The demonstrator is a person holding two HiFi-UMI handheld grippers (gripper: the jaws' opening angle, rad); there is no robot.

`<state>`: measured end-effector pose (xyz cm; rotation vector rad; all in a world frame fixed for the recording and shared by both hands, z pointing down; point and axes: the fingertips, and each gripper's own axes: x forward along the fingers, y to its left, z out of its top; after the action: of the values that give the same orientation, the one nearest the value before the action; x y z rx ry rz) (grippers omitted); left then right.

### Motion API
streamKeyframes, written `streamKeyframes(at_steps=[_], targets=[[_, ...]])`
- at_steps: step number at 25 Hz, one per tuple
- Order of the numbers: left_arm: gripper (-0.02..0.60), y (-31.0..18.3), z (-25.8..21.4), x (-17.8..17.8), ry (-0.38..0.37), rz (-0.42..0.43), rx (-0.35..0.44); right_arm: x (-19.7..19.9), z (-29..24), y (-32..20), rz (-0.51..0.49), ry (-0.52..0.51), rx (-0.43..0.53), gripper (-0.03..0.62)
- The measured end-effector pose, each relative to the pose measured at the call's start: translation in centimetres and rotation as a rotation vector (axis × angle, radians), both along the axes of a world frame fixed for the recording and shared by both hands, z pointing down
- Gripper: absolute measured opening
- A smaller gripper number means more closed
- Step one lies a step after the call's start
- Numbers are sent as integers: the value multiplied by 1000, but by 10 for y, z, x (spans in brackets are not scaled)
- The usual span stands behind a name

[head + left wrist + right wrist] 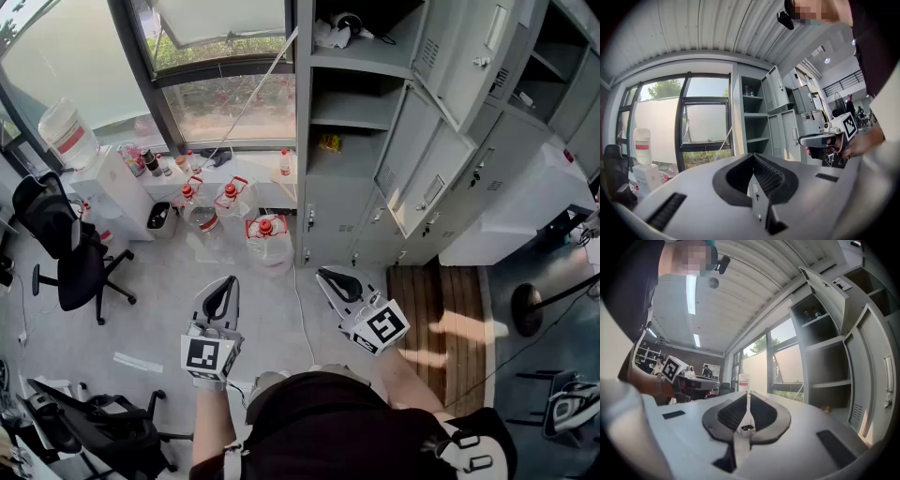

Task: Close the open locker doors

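Observation:
The grey locker bank (337,211) stands ahead at the right of the window. Three of its doors hang open: an upper one (469,56), a middle one (408,141) and a lower one (441,183). They bare the shelves of the left column (352,108). My left gripper (225,279) and right gripper (323,274) are held level, well short of the lockers. Both are shut with nothing between the jaws. The left gripper view shows my left gripper (751,155) and the open compartments (757,117) beyond it. In the right gripper view my right gripper (748,392) has an open door (825,291) at its upper right.
Several water jugs (267,239) stand on the floor left of the lockers. A black office chair (70,253) and a water dispenser (70,136) are at the left. A wooden pallet (436,309) lies before the lockers, with a white cabinet (525,206) and a round stand base (525,309) at the right.

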<state>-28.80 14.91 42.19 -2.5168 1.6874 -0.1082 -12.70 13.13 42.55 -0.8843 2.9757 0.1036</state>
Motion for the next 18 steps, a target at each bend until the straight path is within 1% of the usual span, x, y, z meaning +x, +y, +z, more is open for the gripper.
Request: streamKeyframes(at_steps=[4,9,13,18], targets=[[8,-10,3,20,-42,-12,-22,14,0,-9,-17,-5,11,32],[8,-14,9,37,-55,-3,-37,28,3,-18,-22,-34,1,32],[8,-25,9,39,-60,5,-36,30,4,-28,-17,-58,-15,32],[9,-53,6,30,-67,27,-22,16,3,-51,-11,-42,-17,32]])
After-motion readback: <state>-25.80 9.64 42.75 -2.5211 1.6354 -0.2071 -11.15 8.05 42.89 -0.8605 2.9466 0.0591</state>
